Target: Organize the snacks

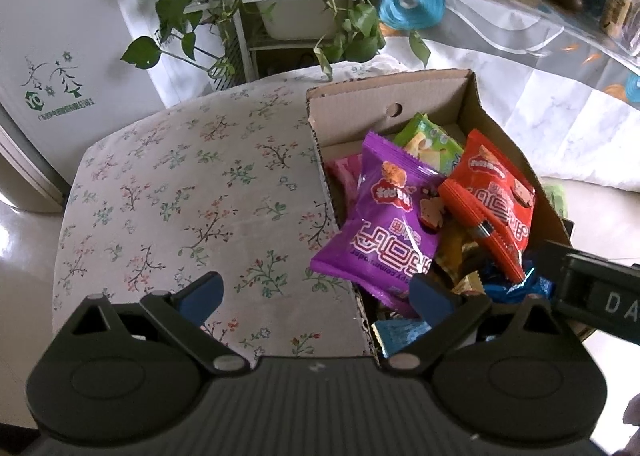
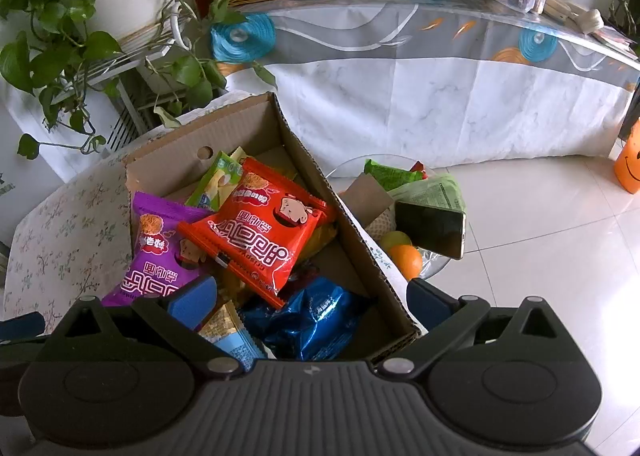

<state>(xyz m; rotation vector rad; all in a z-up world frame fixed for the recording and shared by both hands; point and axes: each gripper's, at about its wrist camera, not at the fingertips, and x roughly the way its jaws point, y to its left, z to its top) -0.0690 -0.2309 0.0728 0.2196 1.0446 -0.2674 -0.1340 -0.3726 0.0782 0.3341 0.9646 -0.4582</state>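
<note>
Left gripper [image 1: 316, 294] spread wide, nothing between the blue pads, above floral fabric [image 1: 180, 196] and the corrugated cardboard box [image 1: 472, 96]. Right gripper [image 2: 312, 302] also wide apart, empty, over the same box. Inside: glossy purple packet [image 2: 156, 256] beside a crinkled red packet [image 2: 264, 232], shiny blue foil pack [image 2: 316, 320] below, perhaps green wrapper [image 2: 216, 184] behind.
</note>
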